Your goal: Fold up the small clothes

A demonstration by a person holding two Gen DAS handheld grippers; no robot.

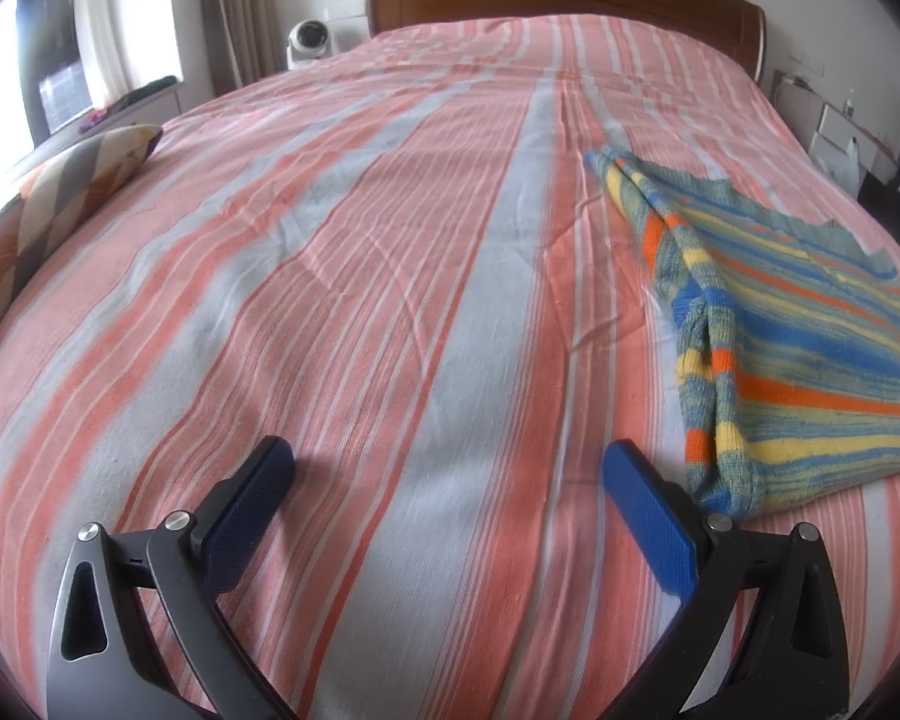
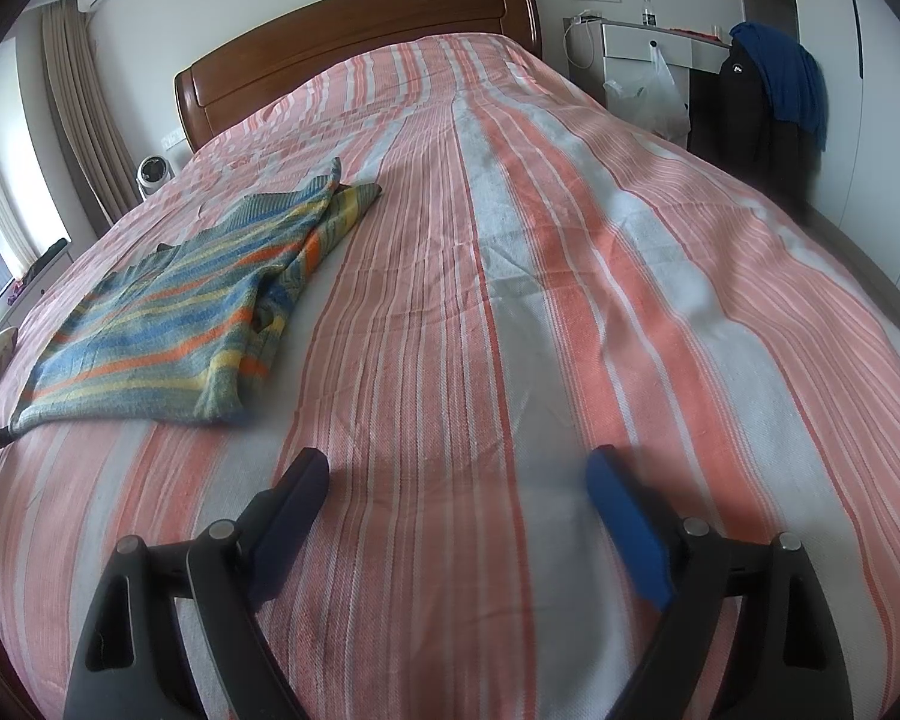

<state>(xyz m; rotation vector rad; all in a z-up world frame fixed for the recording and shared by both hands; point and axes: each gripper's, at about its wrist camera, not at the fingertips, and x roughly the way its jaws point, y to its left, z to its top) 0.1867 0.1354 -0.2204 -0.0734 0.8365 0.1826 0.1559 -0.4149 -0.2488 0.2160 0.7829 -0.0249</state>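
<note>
Spread flat over the striped bedsheet [image 2: 510,312], the knitted striped garment [image 2: 168,318] is seen at left of the right wrist view, presumably for folding, while the left gripper [image 1: 450,480] and right gripper [image 2: 456,480] are held apart-jawed, empty, beside it.

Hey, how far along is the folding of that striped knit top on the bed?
Done: one sleeve of the blue, yellow and orange striped knit top looks folded inward over the body. In hand: nothing; the left gripper and right gripper both hover with open jaws over the pink striped bedspread. Left: the remaining folds.
</note>
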